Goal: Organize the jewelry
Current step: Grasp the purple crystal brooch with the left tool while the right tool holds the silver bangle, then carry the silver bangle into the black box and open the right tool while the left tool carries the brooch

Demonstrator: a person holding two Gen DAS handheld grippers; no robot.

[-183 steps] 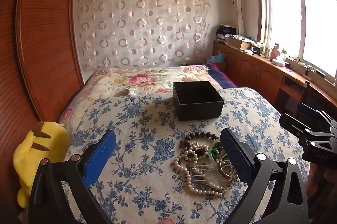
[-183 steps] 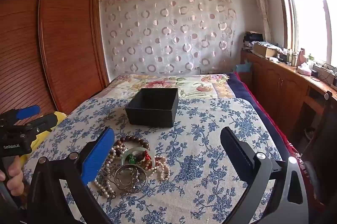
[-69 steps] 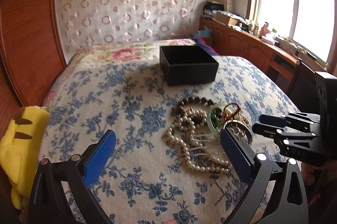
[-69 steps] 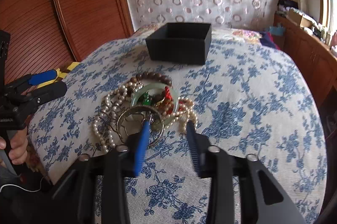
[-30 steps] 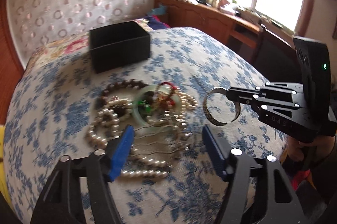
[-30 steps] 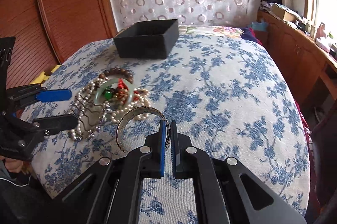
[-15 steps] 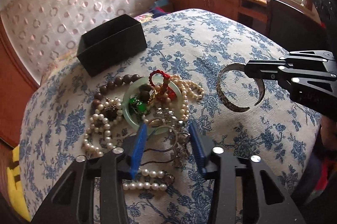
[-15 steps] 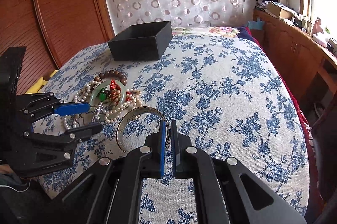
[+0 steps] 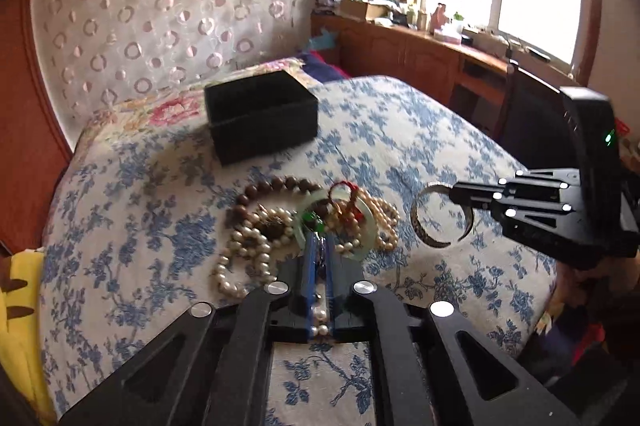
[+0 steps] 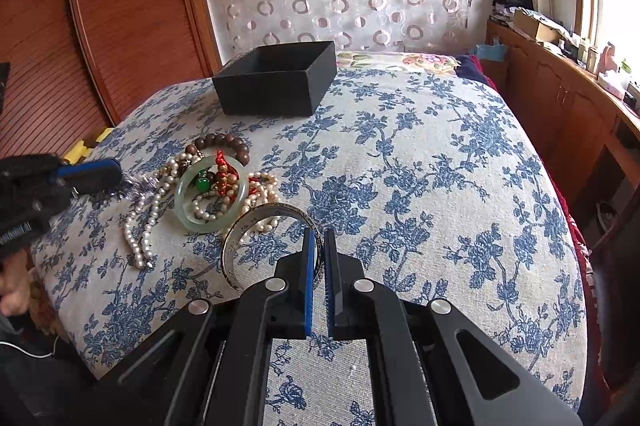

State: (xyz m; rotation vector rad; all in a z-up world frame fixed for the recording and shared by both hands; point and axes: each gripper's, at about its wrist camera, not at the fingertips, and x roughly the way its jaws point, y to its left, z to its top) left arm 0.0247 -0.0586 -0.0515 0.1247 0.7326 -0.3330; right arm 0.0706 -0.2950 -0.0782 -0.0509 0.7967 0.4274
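Bangle (image 10: 272,242) is pinched by the right gripper (image 10: 319,246), held off the bedspread, well short of the black box (image 10: 276,83). Left gripper (image 9: 319,258) is clamped on tangled strands (image 9: 256,238); best lifted slowly so nothing gets dragged.

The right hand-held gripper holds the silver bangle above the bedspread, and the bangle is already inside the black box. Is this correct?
Not quite. The right hand-held gripper does hold the silver bangle above the bedspread, but the bangle is not inside the black box; it is well short of it, near the jewelry pile. The right wrist view shows this.
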